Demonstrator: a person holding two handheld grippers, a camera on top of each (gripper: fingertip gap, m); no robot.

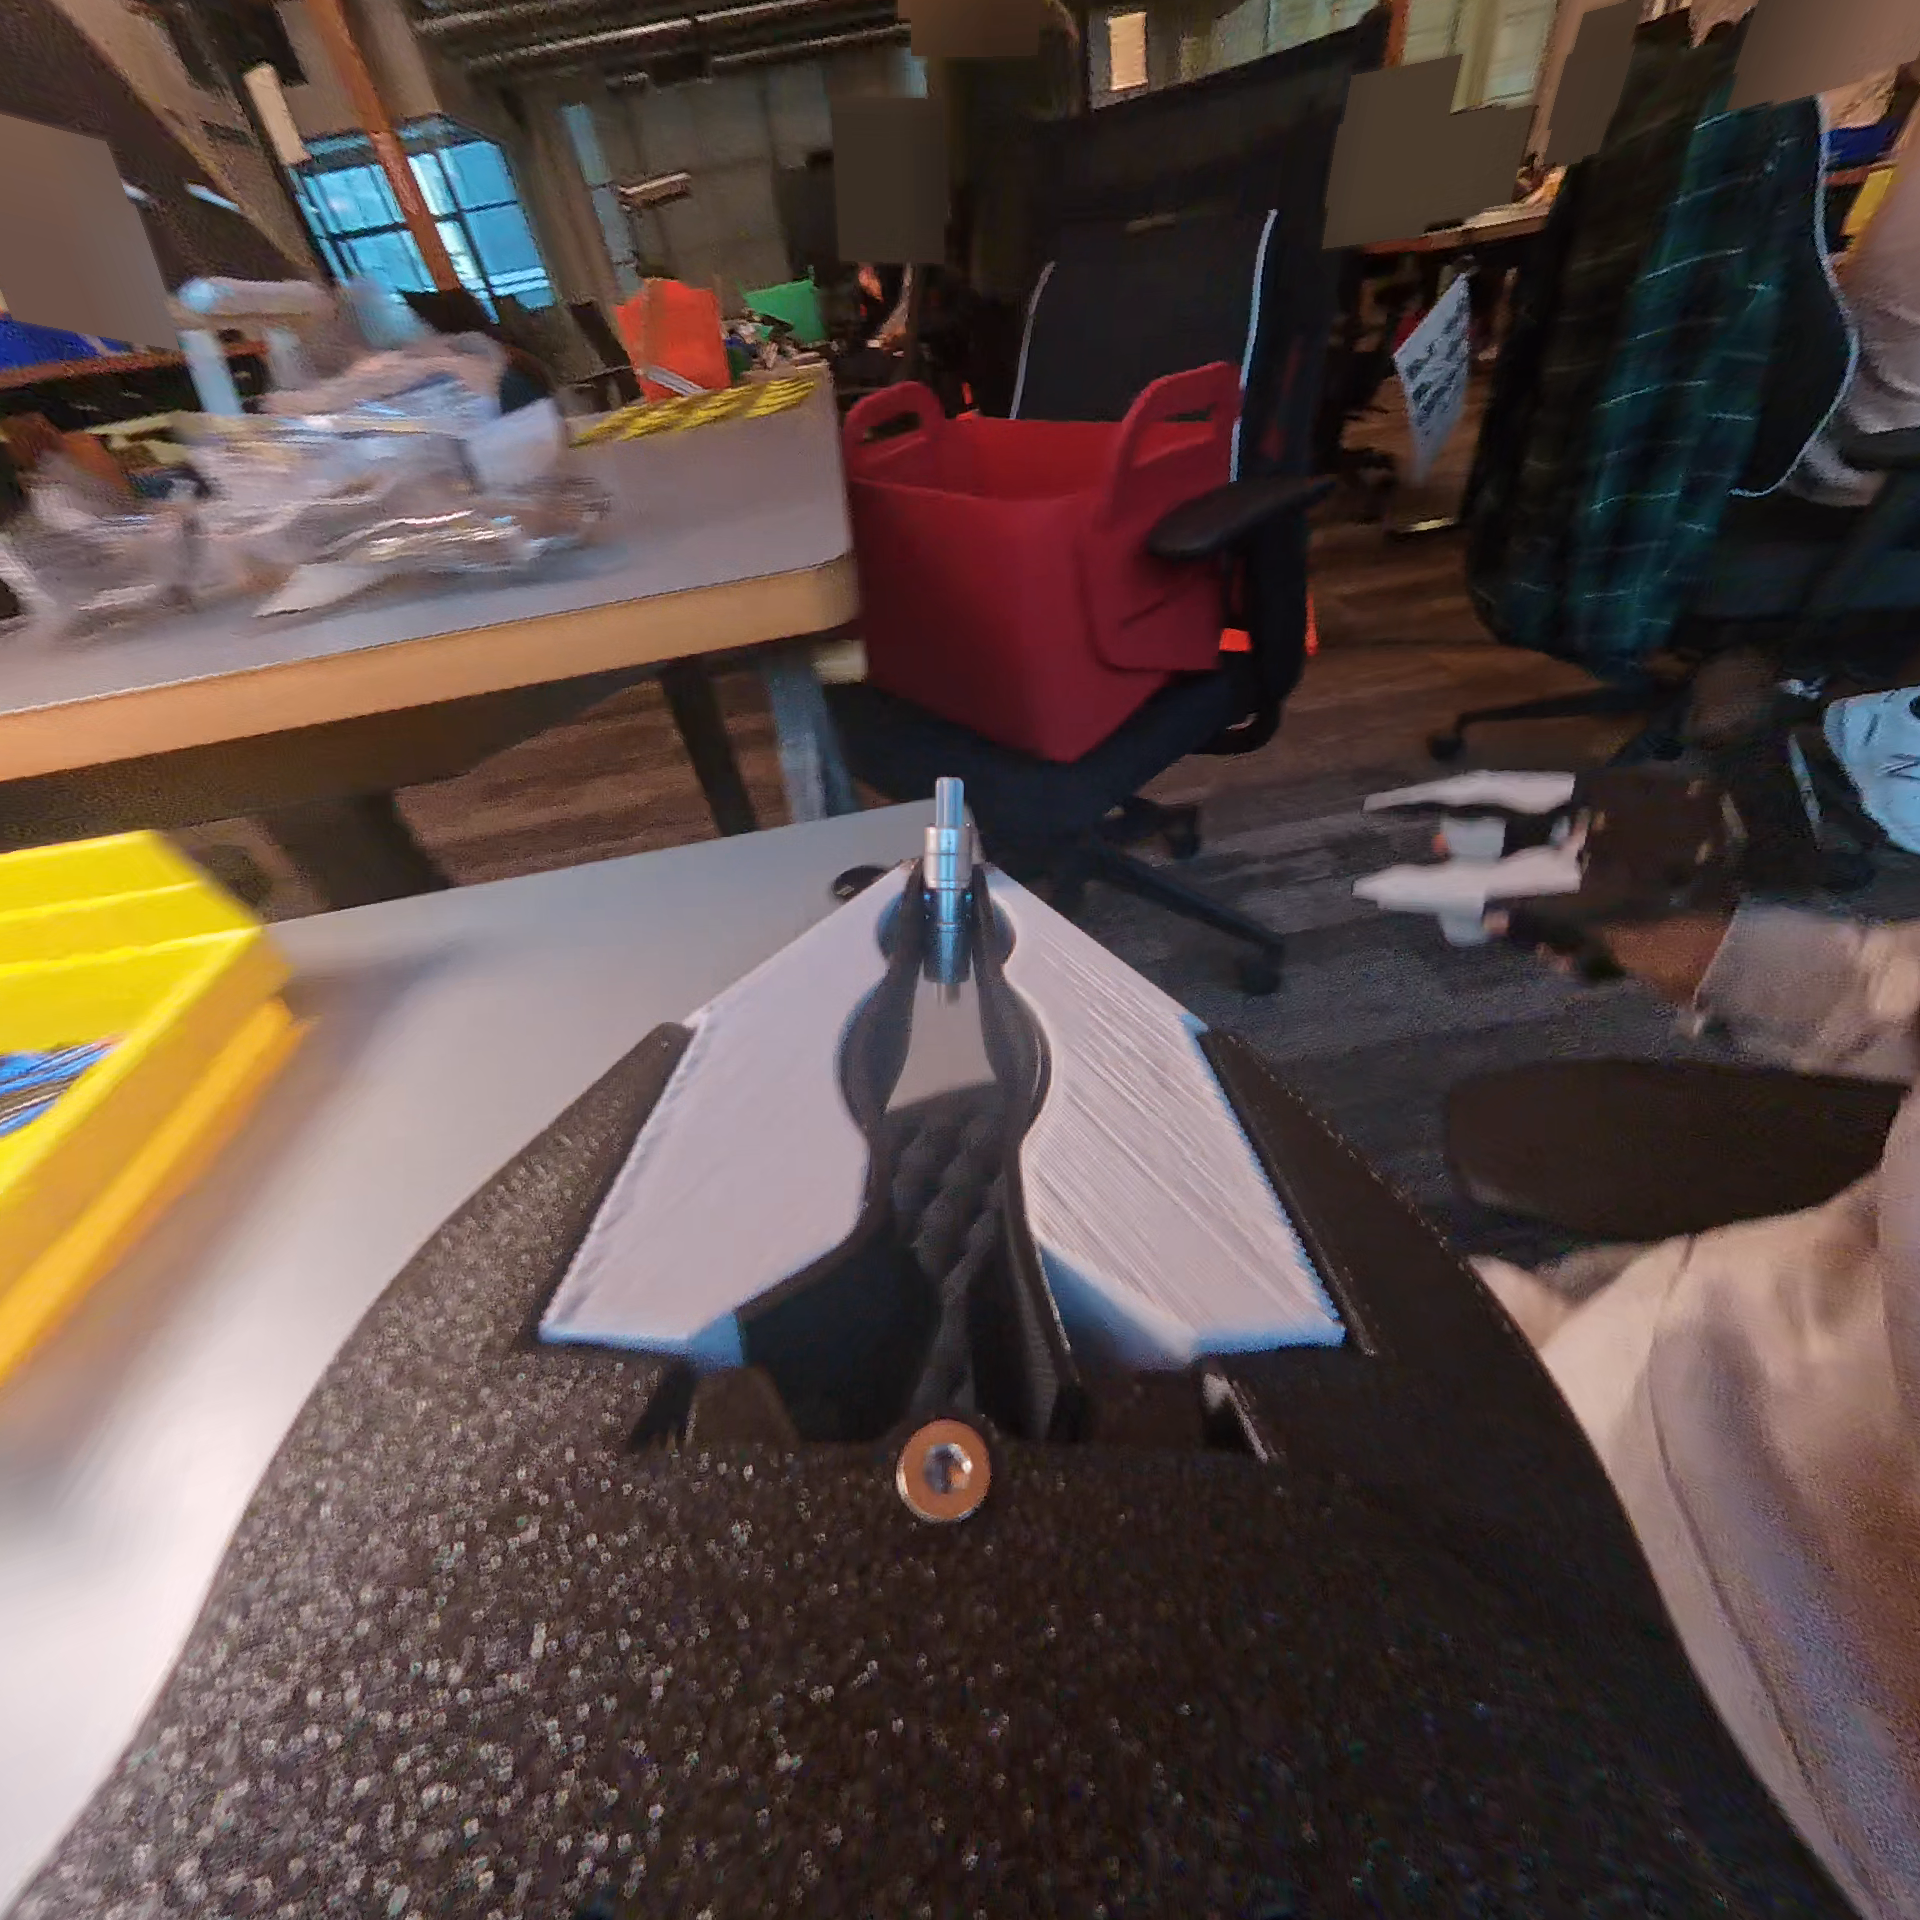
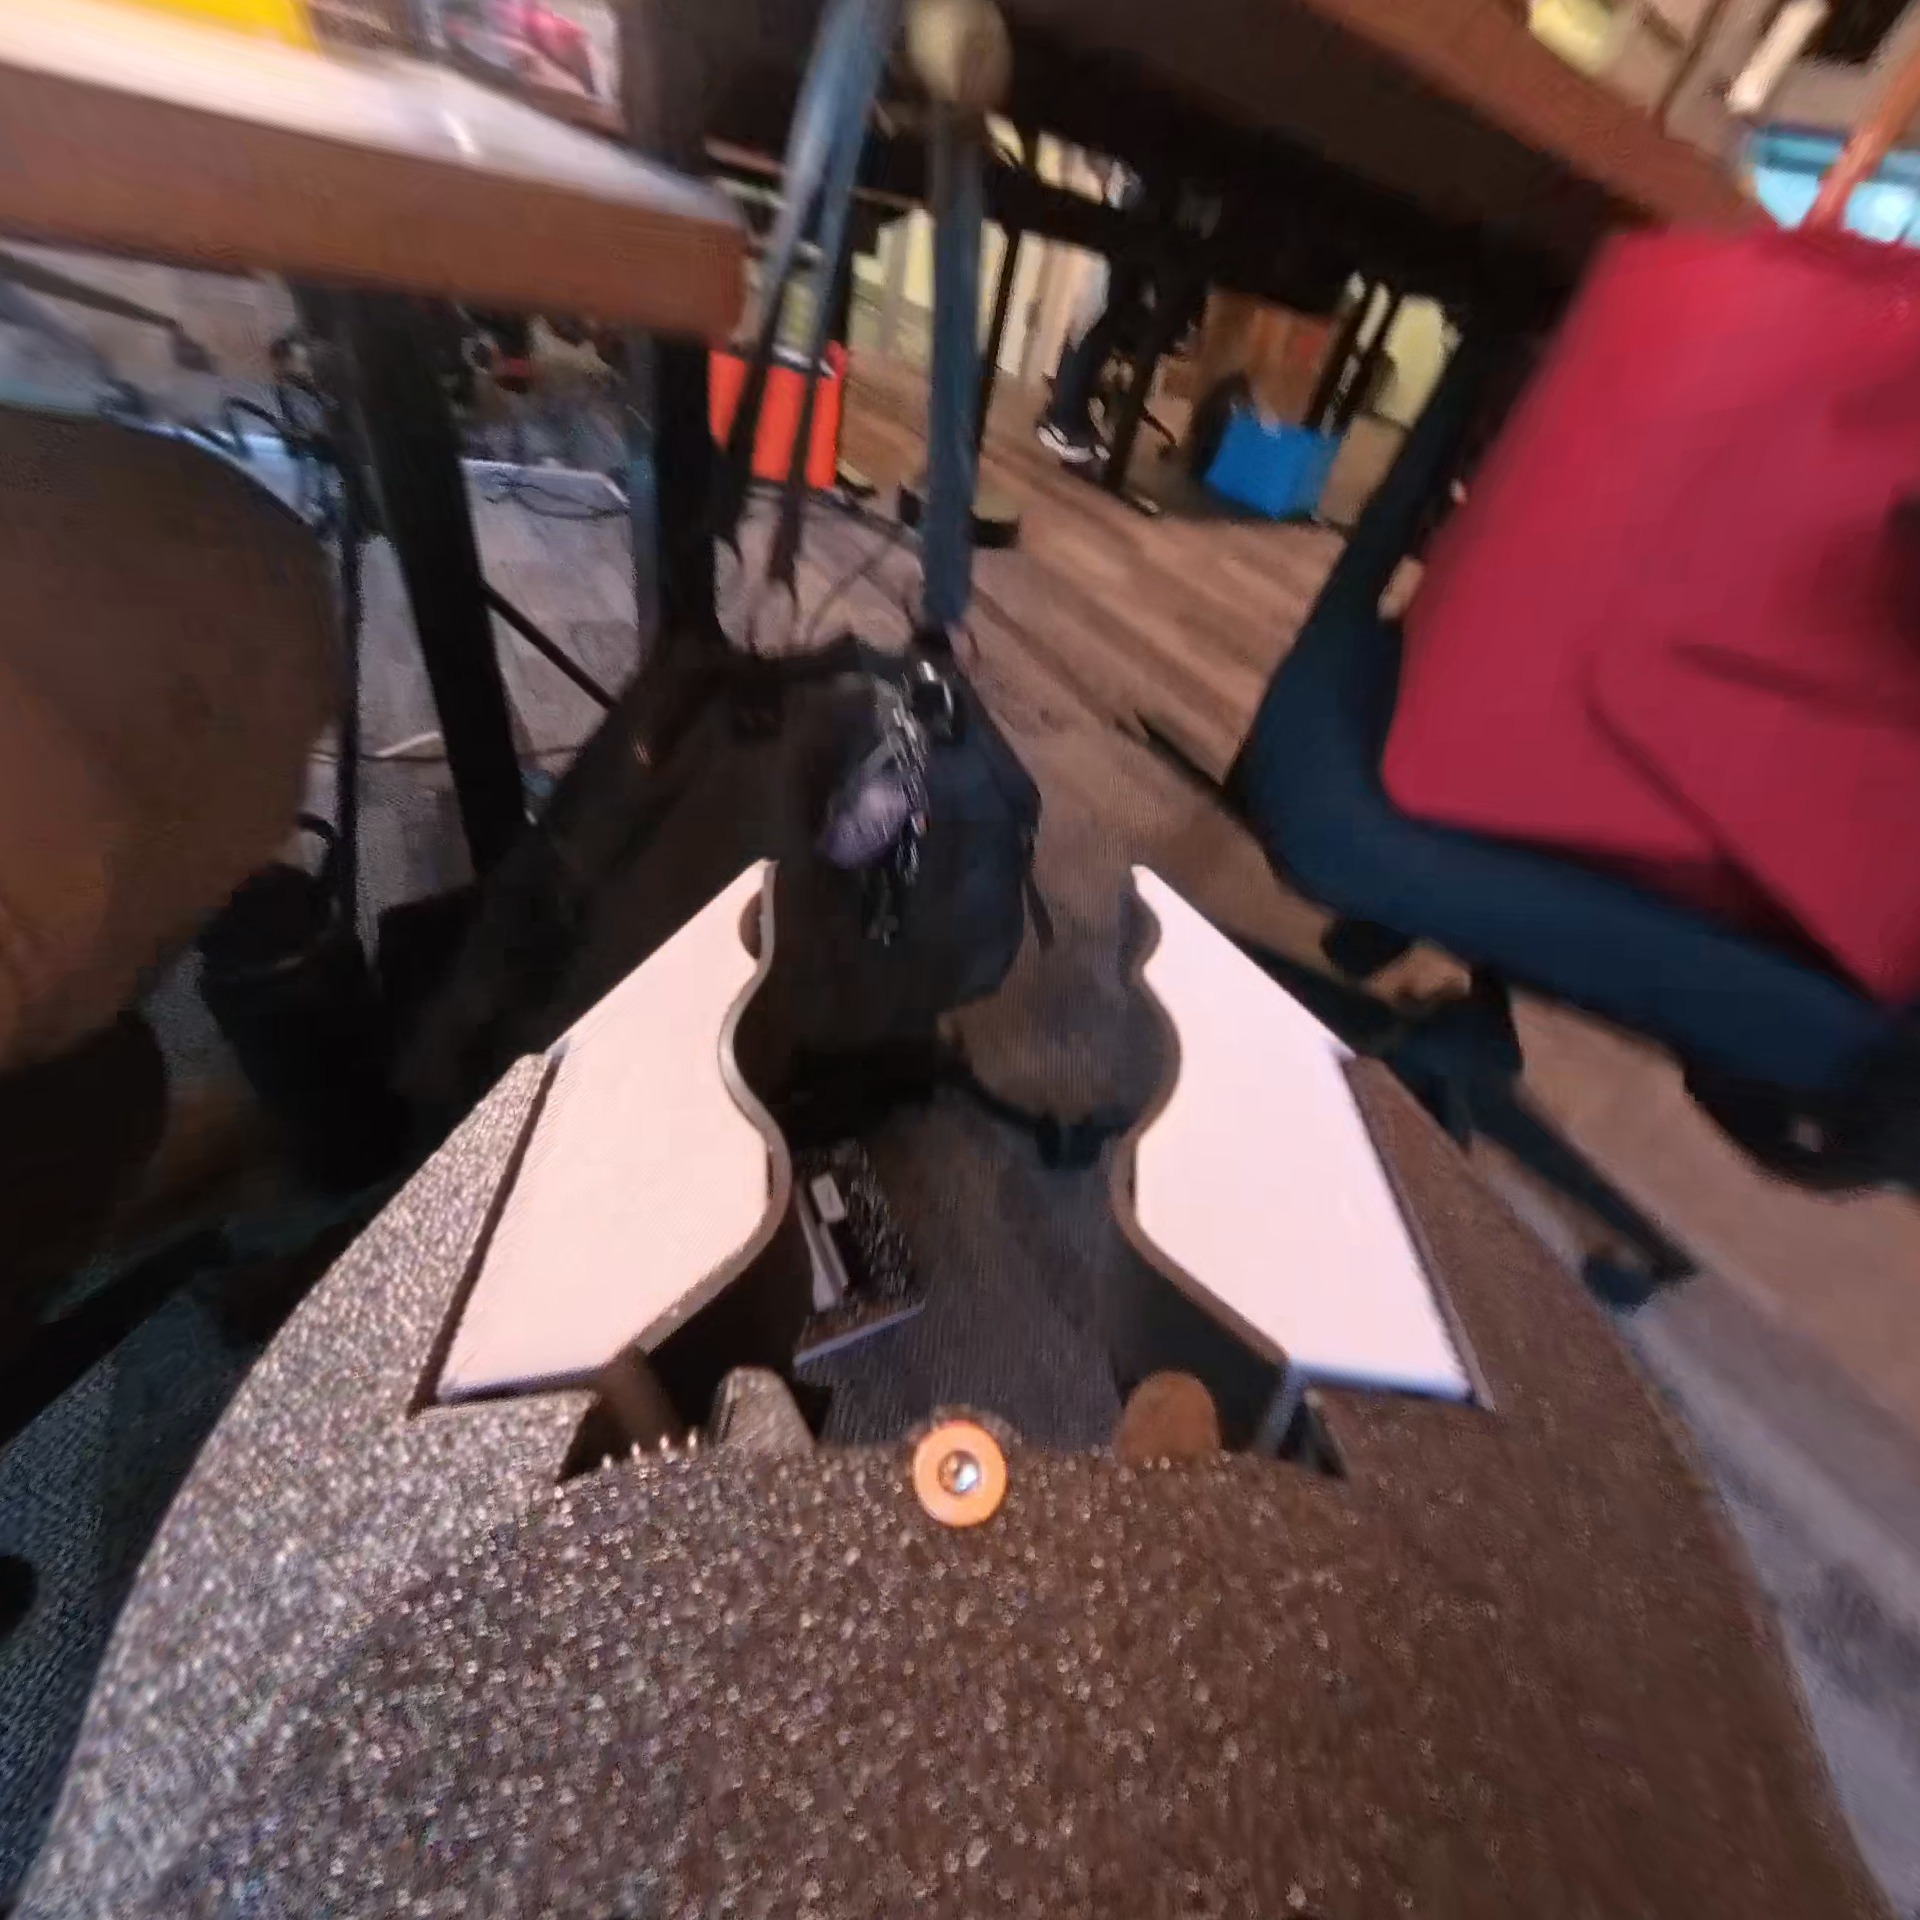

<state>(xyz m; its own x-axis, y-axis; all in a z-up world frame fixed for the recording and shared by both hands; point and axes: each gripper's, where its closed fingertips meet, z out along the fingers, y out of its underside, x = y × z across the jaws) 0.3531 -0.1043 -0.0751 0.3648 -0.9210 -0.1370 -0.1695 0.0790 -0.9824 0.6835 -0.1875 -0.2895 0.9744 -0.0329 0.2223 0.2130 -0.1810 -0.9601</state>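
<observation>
My left gripper (image 1: 948, 896) is shut on a small silver metal pin (image 1: 948, 852), held upright between the white fingertips (image 1: 1029, 935) above the far edge of a grey table (image 1: 499, 997). The pin's top sticks out above the tips. My right gripper (image 2: 948, 914) is open and empty, held low off the table and pointing at a dark bag (image 2: 914, 862) on the carpet. The right gripper also shows at the right of the left wrist view (image 1: 1475, 868), open, in a gloved hand.
A yellow bin (image 1: 114, 997) stands at the table's left. A red felt basket (image 1: 1018, 561) sits on a black office chair (image 1: 1174, 343); it shows in the right wrist view too (image 2: 1683, 540). Another table (image 1: 436, 623) holds crumpled plastic. Table legs (image 2: 436, 582) stand at left. Some 40 centimeters of space lies between my two pairs of fingers.
</observation>
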